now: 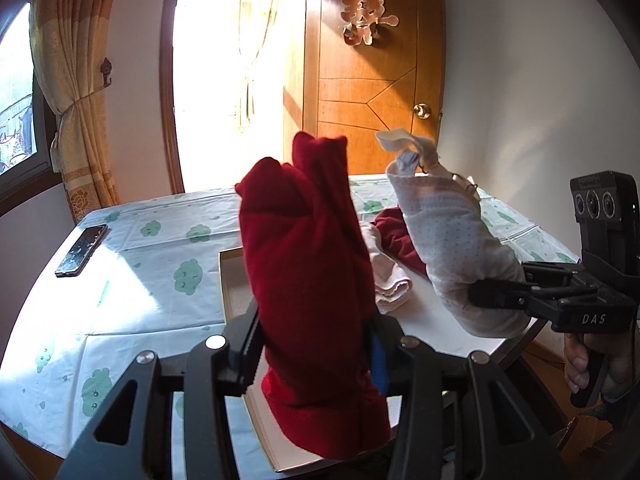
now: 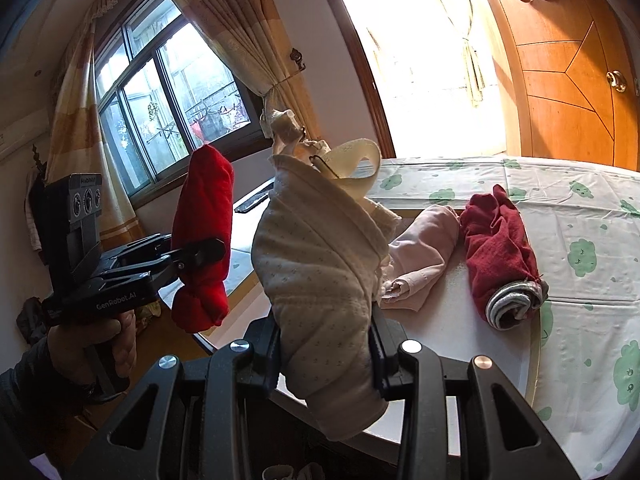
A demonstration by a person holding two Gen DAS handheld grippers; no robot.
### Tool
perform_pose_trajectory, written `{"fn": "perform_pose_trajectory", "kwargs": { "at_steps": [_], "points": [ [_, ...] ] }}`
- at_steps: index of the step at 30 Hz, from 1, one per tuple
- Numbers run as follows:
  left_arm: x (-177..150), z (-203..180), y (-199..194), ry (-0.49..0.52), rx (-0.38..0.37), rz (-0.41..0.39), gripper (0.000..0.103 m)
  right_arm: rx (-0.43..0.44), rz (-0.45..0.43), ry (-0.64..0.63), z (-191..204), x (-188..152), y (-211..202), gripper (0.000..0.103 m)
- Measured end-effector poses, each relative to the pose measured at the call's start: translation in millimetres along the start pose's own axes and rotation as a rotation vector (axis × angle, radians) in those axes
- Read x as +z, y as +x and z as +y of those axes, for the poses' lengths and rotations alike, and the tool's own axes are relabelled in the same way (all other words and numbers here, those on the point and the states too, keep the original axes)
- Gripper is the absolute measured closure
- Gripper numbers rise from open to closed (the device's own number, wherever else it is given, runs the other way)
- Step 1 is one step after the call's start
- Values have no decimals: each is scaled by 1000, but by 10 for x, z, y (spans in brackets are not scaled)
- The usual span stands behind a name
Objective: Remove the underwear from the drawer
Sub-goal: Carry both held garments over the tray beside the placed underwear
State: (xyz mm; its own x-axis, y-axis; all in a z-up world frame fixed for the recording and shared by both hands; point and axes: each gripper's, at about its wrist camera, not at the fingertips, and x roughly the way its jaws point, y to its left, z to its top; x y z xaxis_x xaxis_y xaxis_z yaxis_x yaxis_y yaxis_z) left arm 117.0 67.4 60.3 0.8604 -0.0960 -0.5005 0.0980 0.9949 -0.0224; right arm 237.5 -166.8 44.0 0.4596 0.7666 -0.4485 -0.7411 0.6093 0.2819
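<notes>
My left gripper (image 1: 312, 344) is shut on a rolled red underwear (image 1: 308, 264), held upright above the white box (image 1: 236, 280) on the table; it also shows in the right wrist view (image 2: 204, 240). My right gripper (image 2: 326, 340) is shut on a rolled cream dotted underwear (image 2: 320, 264), held upright; it also shows in the left wrist view (image 1: 452, 248). A pink rolled underwear (image 2: 424, 256) and a dark red rolled underwear (image 2: 500, 252) lie on the white box surface (image 2: 448, 320).
A table with a cloud-print cloth (image 1: 132, 280) holds a phone (image 1: 82, 250) at far left. A wooden door (image 1: 372, 80), a bright doorway and a curtained window (image 2: 160, 108) stand behind. The table edge drops off at the right (image 1: 536, 344).
</notes>
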Motion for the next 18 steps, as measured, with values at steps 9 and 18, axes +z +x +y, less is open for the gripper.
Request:
{"fn": "perform_pose_trajectory", "kwargs": {
  "at_steps": [9,18],
  "points": [
    [80,113,341,-24,1,80,60,-7,37,56,-50,198,219,65],
    [183,250,646,-54,1,154,60,-28,93,102,-97,382,505,65]
  ]
}}
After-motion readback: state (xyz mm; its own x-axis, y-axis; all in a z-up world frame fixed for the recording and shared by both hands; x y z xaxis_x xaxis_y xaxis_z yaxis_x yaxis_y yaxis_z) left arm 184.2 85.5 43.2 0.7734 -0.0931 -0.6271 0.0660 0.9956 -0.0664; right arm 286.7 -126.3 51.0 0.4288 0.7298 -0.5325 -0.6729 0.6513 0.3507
